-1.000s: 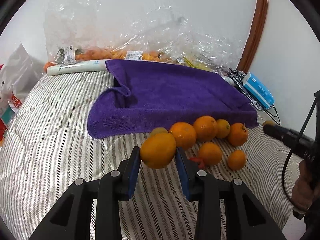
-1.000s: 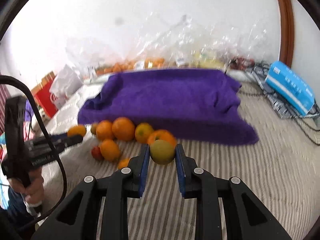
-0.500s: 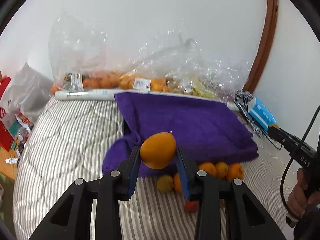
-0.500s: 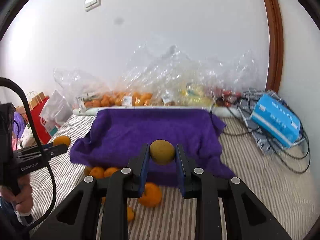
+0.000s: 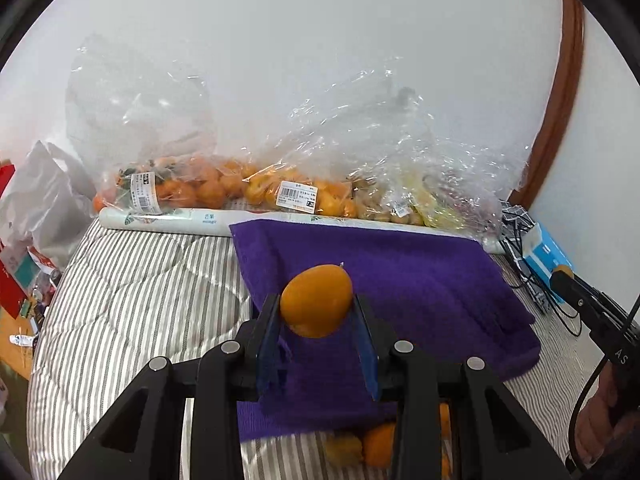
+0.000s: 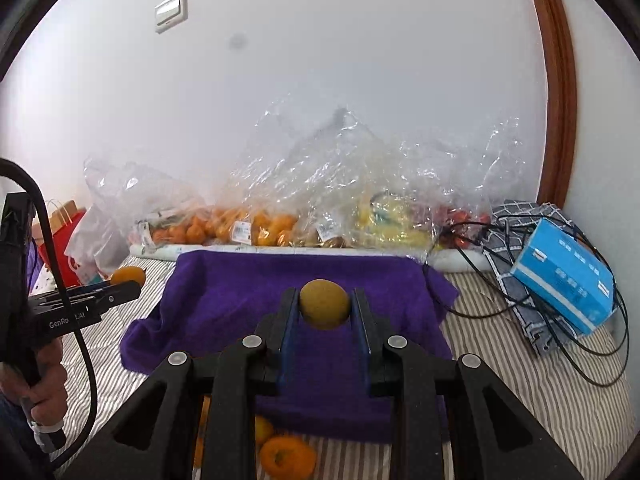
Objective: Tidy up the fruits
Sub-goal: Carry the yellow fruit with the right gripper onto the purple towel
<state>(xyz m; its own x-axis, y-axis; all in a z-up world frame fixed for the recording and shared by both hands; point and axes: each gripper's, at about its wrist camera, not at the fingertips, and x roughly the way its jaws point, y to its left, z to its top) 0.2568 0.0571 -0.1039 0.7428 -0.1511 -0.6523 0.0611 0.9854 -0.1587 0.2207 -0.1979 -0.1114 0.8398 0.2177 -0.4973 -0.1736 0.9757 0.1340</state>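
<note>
My left gripper [image 5: 316, 306] is shut on an orange fruit [image 5: 316, 300], held in the air above the near part of the purple towel [image 5: 400, 280]. My right gripper [image 6: 325, 306] is shut on a smaller yellow-green fruit [image 6: 325, 305] over the same purple towel [image 6: 240, 300]. Loose oranges [image 5: 376, 446] lie on the striped quilt below the towel's near edge, partly hidden by my fingers; the right wrist view shows these loose oranges [image 6: 286, 456] too. The left gripper [image 6: 124, 286] with its orange appears at the left of the right wrist view.
Clear plastic bags of oranges [image 5: 200, 190] and other fruit line the wall behind the towel, with a white roll [image 5: 160, 220] in front. A blue box [image 6: 564, 280] and black cables [image 6: 520, 300] lie at the right. Bags [image 5: 40, 208] stand at the left bed edge.
Both grippers have risen and moved forward with their fruit, from above the loose oranges to over the purple towel. The pile of oranges now sits low, behind my fingers.
</note>
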